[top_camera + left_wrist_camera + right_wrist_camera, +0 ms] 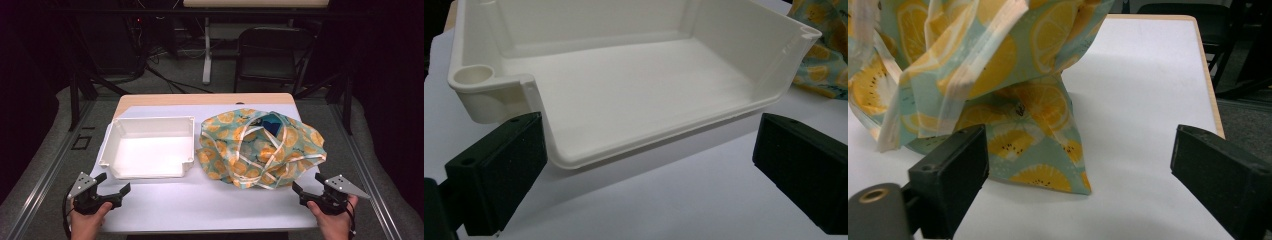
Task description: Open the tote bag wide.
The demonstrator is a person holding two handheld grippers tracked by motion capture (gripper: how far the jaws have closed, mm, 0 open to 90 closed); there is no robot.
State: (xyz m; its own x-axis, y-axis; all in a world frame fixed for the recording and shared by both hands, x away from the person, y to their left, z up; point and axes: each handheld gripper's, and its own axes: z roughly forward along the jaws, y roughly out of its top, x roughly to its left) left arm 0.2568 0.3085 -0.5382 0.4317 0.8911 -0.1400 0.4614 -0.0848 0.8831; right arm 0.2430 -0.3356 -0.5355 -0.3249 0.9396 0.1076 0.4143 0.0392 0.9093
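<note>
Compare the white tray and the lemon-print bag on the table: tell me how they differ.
The tray is plain white; the bag is pale green with yellow lemon slices. The tray is stiff, with straight walls and a low cut-out front; the bag is soft cloth, crumpled and slumped with loose handles. The tray looks empty; the bag's mouth shows something blue inside. Both rest side by side on the white table, neither held.

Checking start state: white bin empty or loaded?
Empty. The white bin shows a bare floor in the high view and the left gripper view.
</note>
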